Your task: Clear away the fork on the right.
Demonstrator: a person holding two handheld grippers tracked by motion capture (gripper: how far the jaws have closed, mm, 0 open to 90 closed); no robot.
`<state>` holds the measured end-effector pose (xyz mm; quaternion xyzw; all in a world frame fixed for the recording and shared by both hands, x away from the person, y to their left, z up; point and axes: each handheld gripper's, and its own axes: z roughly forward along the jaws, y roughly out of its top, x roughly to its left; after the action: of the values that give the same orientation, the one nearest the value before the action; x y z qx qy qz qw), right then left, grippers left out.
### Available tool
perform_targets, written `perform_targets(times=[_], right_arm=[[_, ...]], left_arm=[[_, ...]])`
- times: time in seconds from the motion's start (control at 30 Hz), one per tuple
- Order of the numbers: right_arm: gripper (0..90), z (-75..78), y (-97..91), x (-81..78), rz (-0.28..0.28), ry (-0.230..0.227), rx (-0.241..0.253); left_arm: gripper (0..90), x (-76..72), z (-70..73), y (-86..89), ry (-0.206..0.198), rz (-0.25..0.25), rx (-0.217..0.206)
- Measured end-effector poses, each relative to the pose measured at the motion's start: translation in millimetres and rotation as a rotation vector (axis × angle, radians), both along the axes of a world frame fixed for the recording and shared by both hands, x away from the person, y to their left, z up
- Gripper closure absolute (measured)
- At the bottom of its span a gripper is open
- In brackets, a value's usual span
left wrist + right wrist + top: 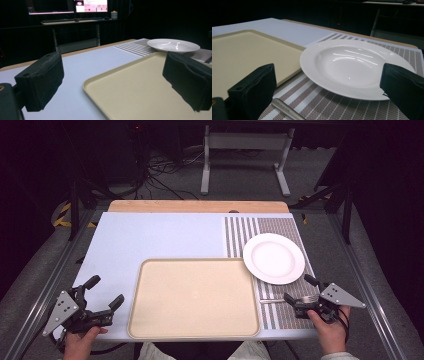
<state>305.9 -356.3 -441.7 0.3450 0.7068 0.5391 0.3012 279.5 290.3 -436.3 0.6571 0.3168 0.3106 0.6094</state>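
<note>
item: fork [289, 299] on striped placemat [240, 232], our right gripper [300, 295] over it, jaws wide, nothing held. we close squarely across the handle, clear of the white plate [273, 258]. left gripper [102, 302]: jaws wide, empty.

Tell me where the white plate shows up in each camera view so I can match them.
High view: white plate right of centre, on the striped placemat, overlapping the tray's far right corner.
Left gripper view: plate upper right, beyond the tray.
Right gripper view: plate centre, large and close.
Shared landmark: the beige tray beside it.
</note>
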Motion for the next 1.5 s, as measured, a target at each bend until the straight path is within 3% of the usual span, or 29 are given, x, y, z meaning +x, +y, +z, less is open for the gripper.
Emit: perform_targets(times=[0.83, 1.3, 1.5], right_arm=[[1.8, 3.9, -1.1, -0.8, 0.001, -0.007, 0.012], [1.3, 23.6, 5.6, 17.1, 0.026, -0.014, 0.025], [1.8, 35.7, 9.4, 28.3, 0.040, -0.003, -0.001]], left_arm=[[4.3, 0.2, 1.1, 0.2, 0.001, 0.003, 0.000], [4.3, -2.6, 1.3, 1.5, 0.002, 0.011, 0.001], [4.3, -2.2, 1.0, 0.6, 0.002, 0.011, 0.001]])
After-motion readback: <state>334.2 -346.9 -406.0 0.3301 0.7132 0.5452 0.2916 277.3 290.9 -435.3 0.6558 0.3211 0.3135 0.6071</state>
